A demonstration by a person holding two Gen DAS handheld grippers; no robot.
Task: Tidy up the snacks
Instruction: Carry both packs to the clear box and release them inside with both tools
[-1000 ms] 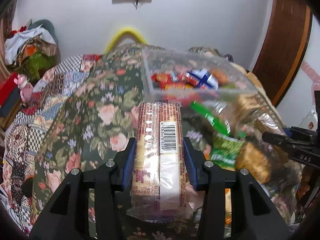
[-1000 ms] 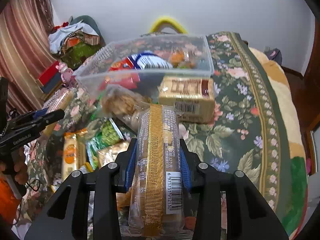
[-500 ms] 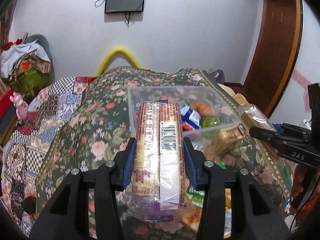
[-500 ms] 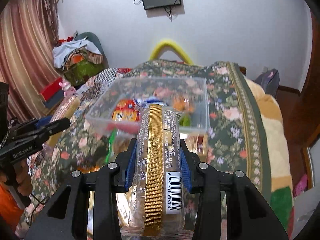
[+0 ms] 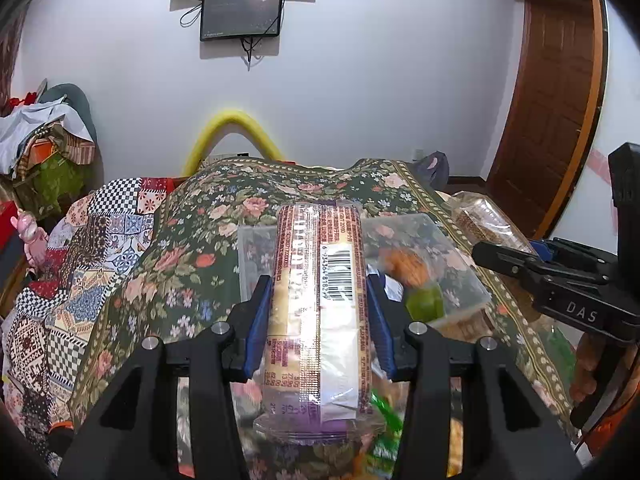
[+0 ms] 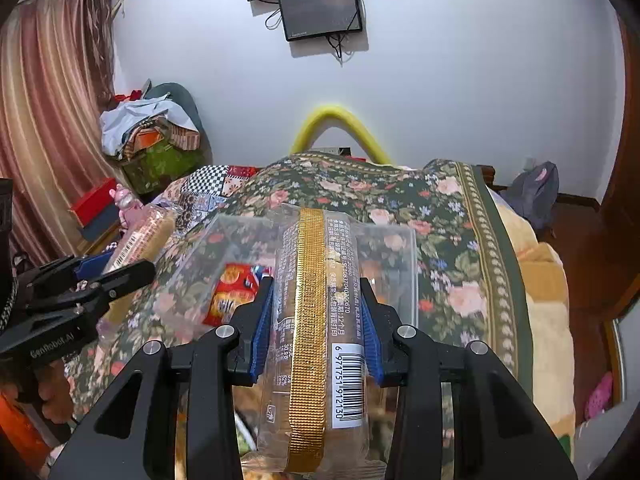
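Floral bedspread (image 5: 188, 280) is covering the bed under both my grippers, w/ a white wall and a small dark screen (image 5: 240, 12) behind. My left gripper (image 5: 318, 308) is pinching a purple-and-cream biscuit pack (image 5: 318, 320) btwn its blue pads, jaws closed tight on the pack's sides; the pack's long axis is running straight fwd along the fingers, barcode side facing up, far end pointing toward the wall. My right gripper (image 6: 316, 312) is clamping a clear-wrapped pack w/ a gold strip (image 6: 312, 320) the same way, lengthwise along the fingers, barcode near the camera end, jaws pressed onto both its sides. Both packs are hanging above a clear plastic bin (image 6: 396, 276) that's sitting on the bedspread. Inside the bin I'm seeing a red-orange cracker packet (image 6: 232, 292), an orange snack (image 5: 404, 268) and a green item (image 5: 426, 304); the rest is too blurred to tell. More snack bags (image 5: 384, 420) are lying loose on the bed below the bin, near me.
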